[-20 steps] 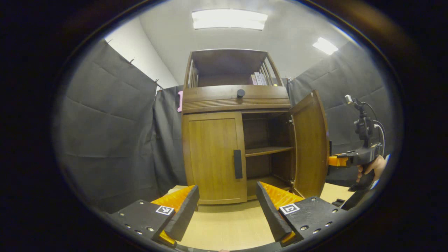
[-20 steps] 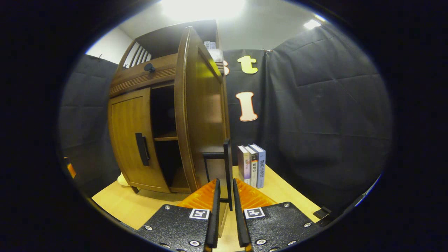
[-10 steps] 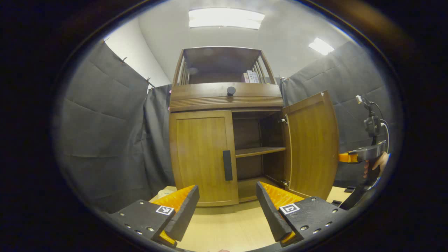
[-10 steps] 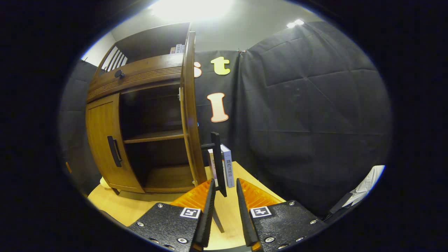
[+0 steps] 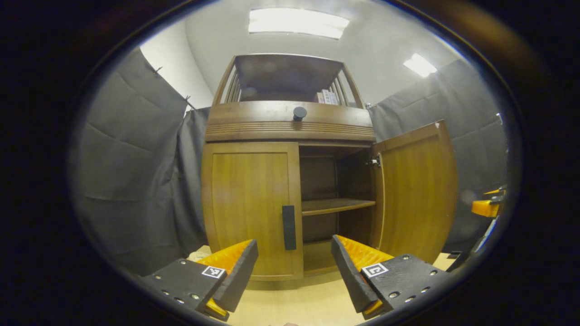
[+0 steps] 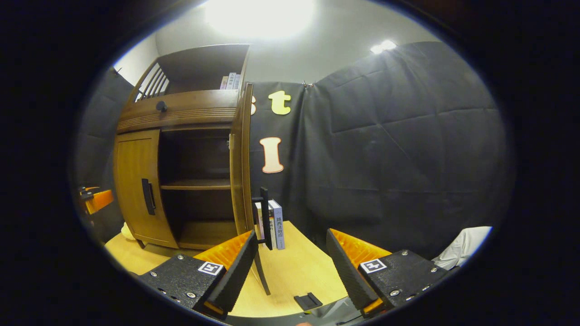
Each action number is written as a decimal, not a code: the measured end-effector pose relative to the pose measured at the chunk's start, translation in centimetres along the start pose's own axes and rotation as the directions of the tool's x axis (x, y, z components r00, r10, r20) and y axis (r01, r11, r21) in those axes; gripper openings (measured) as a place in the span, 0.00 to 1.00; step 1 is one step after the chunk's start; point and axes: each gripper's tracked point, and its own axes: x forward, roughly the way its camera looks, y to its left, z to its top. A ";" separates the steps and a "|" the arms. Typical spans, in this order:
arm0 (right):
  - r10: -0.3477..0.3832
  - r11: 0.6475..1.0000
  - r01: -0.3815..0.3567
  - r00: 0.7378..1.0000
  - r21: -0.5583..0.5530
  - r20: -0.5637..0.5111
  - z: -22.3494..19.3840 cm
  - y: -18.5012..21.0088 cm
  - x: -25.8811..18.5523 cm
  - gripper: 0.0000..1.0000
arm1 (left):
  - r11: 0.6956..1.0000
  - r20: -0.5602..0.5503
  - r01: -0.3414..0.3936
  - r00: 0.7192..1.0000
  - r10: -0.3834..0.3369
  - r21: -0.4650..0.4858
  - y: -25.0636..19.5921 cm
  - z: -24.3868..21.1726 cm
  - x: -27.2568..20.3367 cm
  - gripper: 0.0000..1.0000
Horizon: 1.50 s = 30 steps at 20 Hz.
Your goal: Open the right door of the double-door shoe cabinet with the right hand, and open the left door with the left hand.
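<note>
The wooden shoe cabinet stands straight ahead in the left gripper view. Its left door is closed, with a dark vertical handle at its inner edge. The right door stands wide open, baring a shelf. My left gripper is open, a short way in front of the left door's handle. In the right gripper view the right door is edge-on, its handle just beyond my left finger. My right gripper is open and holds nothing. The left gripper shows at the far left.
Several books stand on the light wooden table behind the open door. A small black piece lies near the table's front edge. Pale cloth shows at the lower right. More books sit on the cabinet's top shelf.
My right gripper has opened and let go of the right door's handle, after swinging that door wide. My left gripper has moved closer to the closed left door.
</note>
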 end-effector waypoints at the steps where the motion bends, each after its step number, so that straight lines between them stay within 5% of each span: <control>1: -0.005 1.000 0.005 1.000 -0.011 0.004 0.1 0.0 -0.5 0.91 | 1.000 -0.006 0.000 1.000 0.000 -0.003 0.1 -0.3 1.1 0.99; 2: -0.009 1.000 0.009 1.000 -0.018 0.005 0.2 0.1 -0.8 0.94 | 1.000 -0.015 -0.002 1.000 0.002 -0.006 0.3 -0.5 2.1 0.93; 3: -0.018 1.000 0.018 1.000 -0.017 0.005 0.3 0.1 -1.3 0.94 | 1.000 -0.022 -0.003 1.000 0.002 -0.011 0.5 -0.8 3.3 0.99; 4: -0.021 1.000 0.021 1.000 -0.011 0.007 0.4 0.0 -2.0 0.94 | 1.000 -0.027 -0.009 1.000 0.008 -0.017 0.7 -0.8 4.4 0.93; 18: -0.027 1.000 0.028 0.997 0.002 -0.077 -2.6 0.0 -4.7 0.94 | 0.998 -0.061 -0.053 0.997 0.051 -0.034 2.7 -3.7 16.6 0.99; 19: -0.025 1.000 0.026 0.996 0.005 -0.082 -2.7 0.1 -4.9 0.94 | 0.998 -0.071 -0.059 0.996 0.056 -0.035 2.7 -4.2 17.3 0.93; 25: -0.013 1.000 0.014 0.994 0.012 -0.107 -3.7 0.3 -5.1 0.94 | 0.995 -0.135 -0.095 0.987 0.090 -0.029 1.8 -6.2 21.7 0.99; 28: -0.016 1.000 0.018 0.993 0.018 -0.113 -3.8 0.0 -5.1 0.92 | 0.994 -0.127 -0.110 0.986 0.108 -0.006 1.7 -5.5 23.0 0.71; 30: -0.014 1.000 0.017 0.993 0.025 -0.115 -3.8 -0.1 -5.2 0.92 | 0.996 -0.130 -0.093 0.987 0.094 0.011 1.6 -5.7 23.8 0.77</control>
